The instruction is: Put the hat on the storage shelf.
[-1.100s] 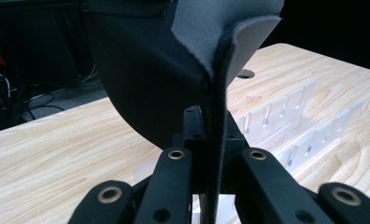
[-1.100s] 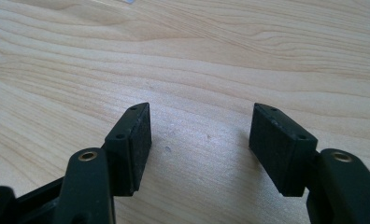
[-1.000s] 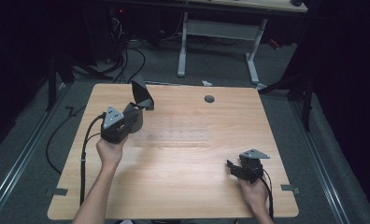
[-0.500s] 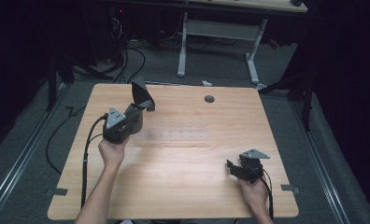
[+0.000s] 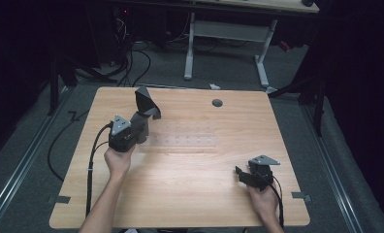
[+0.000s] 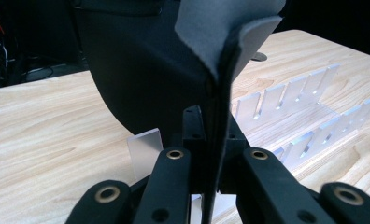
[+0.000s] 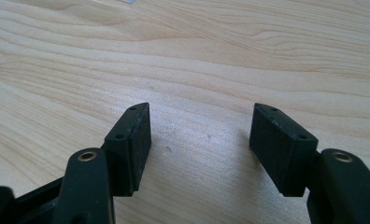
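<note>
My left tool (image 5: pixel 142 120) is clamped on a dark grey folded sheet (image 5: pixel 146 102), held over the far left part of the surface (image 5: pixel 190 194); the sheet's long axis stands upright from the jaws, its free end pointing up and away from me. A clear slotted rack (image 6: pixel 295 121) lies on the surface just beyond it. My right tool (image 7: pixel 199 140) hovers with its jaws wide apart and holding nothing, low over the near right corner.

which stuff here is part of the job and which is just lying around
In the job:
- left gripper, shut on the dark sheet
- clear slotted rack

Not in use:
- right gripper, open over bare table
- round hole in the tabletop
</note>
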`<state>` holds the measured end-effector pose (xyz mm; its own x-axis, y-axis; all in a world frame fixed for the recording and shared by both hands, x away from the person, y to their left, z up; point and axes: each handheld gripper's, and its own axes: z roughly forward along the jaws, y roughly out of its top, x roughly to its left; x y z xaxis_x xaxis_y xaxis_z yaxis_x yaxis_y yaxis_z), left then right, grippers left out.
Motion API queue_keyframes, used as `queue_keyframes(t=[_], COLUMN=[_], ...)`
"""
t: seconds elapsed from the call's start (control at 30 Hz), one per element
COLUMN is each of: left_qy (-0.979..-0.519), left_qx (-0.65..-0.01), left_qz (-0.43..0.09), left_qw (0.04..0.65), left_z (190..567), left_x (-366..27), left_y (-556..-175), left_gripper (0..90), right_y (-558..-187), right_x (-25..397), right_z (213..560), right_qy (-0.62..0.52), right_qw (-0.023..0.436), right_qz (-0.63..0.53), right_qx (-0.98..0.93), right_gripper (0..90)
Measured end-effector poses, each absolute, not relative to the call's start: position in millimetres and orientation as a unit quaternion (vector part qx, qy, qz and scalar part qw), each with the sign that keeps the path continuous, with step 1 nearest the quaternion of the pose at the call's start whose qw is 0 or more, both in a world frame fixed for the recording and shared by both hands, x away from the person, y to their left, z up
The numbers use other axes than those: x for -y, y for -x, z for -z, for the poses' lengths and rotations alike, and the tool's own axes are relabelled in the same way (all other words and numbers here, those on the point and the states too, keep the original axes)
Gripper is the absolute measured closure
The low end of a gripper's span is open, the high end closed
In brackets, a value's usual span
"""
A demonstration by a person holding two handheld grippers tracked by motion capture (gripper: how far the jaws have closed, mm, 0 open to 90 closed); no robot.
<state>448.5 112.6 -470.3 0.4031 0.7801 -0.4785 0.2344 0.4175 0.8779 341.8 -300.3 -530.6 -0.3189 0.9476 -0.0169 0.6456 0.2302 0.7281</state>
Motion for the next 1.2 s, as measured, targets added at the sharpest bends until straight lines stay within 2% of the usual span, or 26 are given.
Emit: queue_keyframes(t=[0.33, 0.7, 0.83, 0.87, 0.93, 1.07, 1.2], left_qy=[-0.513, -0.518, -0.522, -0.524, -0.526, -0.532, -0.522], left_qx=[-0.513, -0.541, -0.548, -0.549, -0.55, -0.556, -0.566], left_qz=[-0.209, -0.182, -0.175, -0.176, -0.172, -0.164, -0.155], left_qw=[0.655, 0.637, 0.629, 0.627, 0.625, 0.618, 0.619], left_z=[474, 482, 483, 483, 482, 481, 482], left_x=[-111, -121, -124, -125, -125, -129, -137], left_y=[-442, -440, -438, -437, -436, -430, -422], left_gripper=[84.8, 80.3, 73.2, 67.8, 65.6, 50.3, 45.0], right_y=[-342, -342, -342, -342, -342, -342, -342], right_x=[300, 300, 300, 300, 300, 300, 300], right_z=[531, 531, 531, 531, 531, 531, 531], right_qy=[-0.532, -0.533, -0.533, -0.533, -0.533, -0.533, -0.533], right_qw=[0.238, 0.238, 0.238, 0.237, 0.238, 0.238, 0.237], right_qz=[-0.318, -0.318, -0.318, -0.318, -0.318, -0.318, -0.318], right_qx=[-0.748, -0.747, -0.748, -0.748, -0.748, -0.748, -0.747], right_gripper=[38.8, 38.7, 38.7, 38.7, 38.7, 38.7, 38.7])
